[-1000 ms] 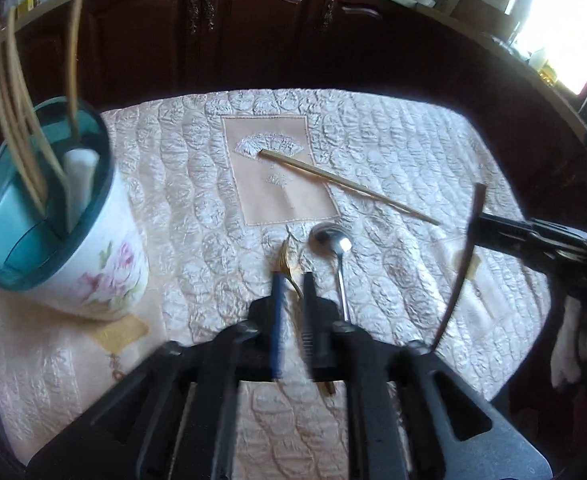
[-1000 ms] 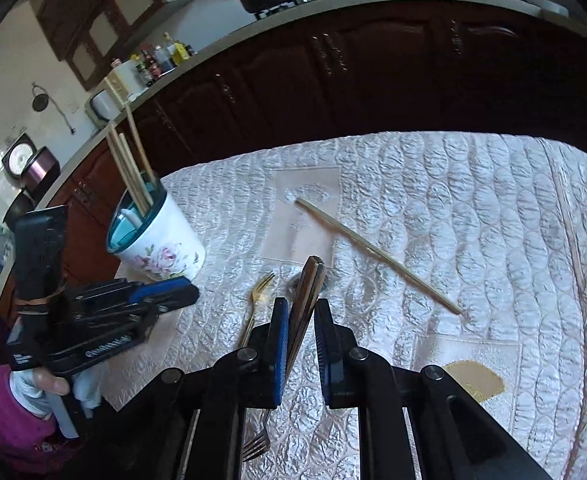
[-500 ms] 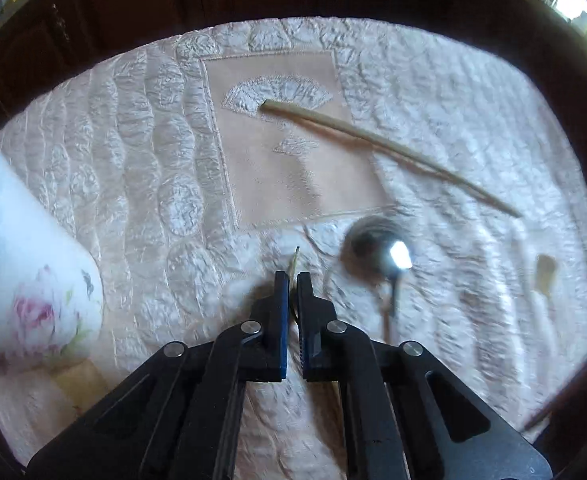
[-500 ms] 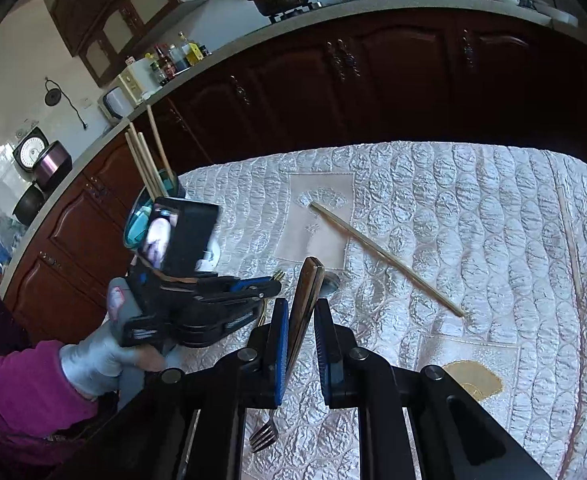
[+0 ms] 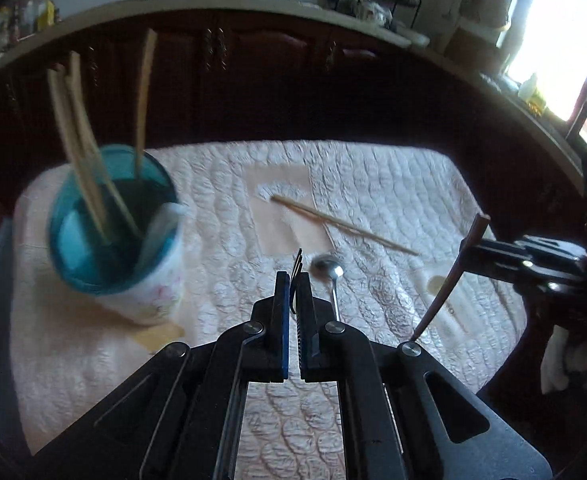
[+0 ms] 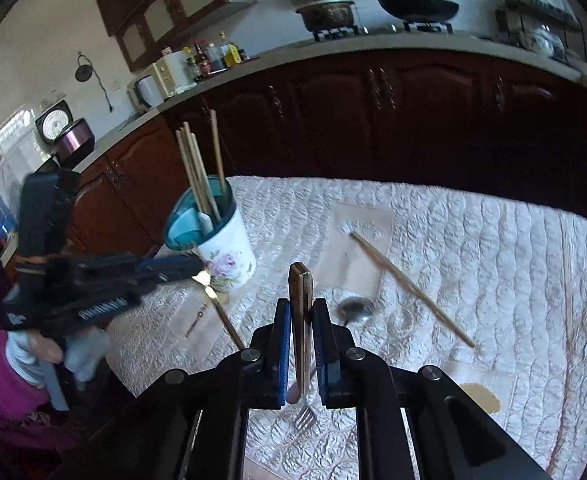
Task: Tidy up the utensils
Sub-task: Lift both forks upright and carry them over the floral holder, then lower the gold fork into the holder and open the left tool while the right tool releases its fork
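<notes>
My left gripper [image 5: 292, 276] is shut on a gold fork [image 5: 298, 259], whose tines stick up past the fingertips. The right wrist view shows that fork [image 6: 217, 300] held off the cloth, next to the floral cup [image 6: 229, 256]. My right gripper [image 6: 301, 304] grips a wood-handled fork [image 6: 300, 288] with the tines pointing down, and its jaws are closing tighter on the handle. The teal-lined cup [image 5: 133, 280] holds several chopsticks. A steel spoon [image 5: 327, 268] and one loose chopstick [image 5: 345, 226] lie on the cloth.
A quilted cream tablecloth [image 6: 473, 240] covers the table. Dark wooden cabinets [image 6: 373, 120] and a counter with pots stand behind it. A person's magenta sleeve [image 6: 1, 384] shows at the lower left of the right wrist view.
My left gripper dipped to the cloth, shut on the gold fork and rose with it toward the cup. My right gripper lifted a little with its fork.
</notes>
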Motion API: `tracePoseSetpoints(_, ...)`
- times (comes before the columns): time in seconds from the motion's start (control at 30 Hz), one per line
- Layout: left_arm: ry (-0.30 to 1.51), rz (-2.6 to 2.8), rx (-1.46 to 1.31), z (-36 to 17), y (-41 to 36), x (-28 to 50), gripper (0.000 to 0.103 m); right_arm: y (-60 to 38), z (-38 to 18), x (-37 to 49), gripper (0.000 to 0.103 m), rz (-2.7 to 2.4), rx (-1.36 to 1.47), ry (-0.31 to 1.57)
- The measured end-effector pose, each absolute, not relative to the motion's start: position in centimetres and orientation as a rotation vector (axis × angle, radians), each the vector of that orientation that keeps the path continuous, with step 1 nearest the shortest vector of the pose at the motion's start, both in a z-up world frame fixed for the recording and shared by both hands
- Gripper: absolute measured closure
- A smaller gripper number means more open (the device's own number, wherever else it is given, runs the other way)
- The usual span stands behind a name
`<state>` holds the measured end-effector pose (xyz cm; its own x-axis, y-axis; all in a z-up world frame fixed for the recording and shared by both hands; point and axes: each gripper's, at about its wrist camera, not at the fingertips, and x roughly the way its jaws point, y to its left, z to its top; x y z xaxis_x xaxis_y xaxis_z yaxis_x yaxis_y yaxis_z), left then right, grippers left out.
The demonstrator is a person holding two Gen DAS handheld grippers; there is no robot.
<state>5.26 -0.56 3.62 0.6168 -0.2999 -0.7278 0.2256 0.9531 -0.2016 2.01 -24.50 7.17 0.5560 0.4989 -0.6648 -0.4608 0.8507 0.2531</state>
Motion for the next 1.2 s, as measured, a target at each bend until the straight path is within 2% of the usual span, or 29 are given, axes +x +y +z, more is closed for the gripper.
tracePoseSetpoints(0.3,0.688,-0.179,-0.125,11.2,6.4,2.5,0.101,-22.4,11.5,2.3,0.093,0.619,0.020,0.708)
tracePoseSetpoints(0.47,0.641,-0.074,-0.145,13.0,10.2,3.0,0.101,-20.6,14.5,3.6,0.093,0.648,0.005,0.647)
tracePoseSetpoints(0.87,0.638,0.059,-0.134,11.9,14.3,6.4,0.101,-15.2,20.3,7.6,0.093,0.698,-0.042,0.543)
tracePoseSetpoints(1.2,0.683,0.106,-0.111,9.3,15.3,9.2,0.101,-9.6,19.9,12.2,0.093,0.743,-0.064,0.561)
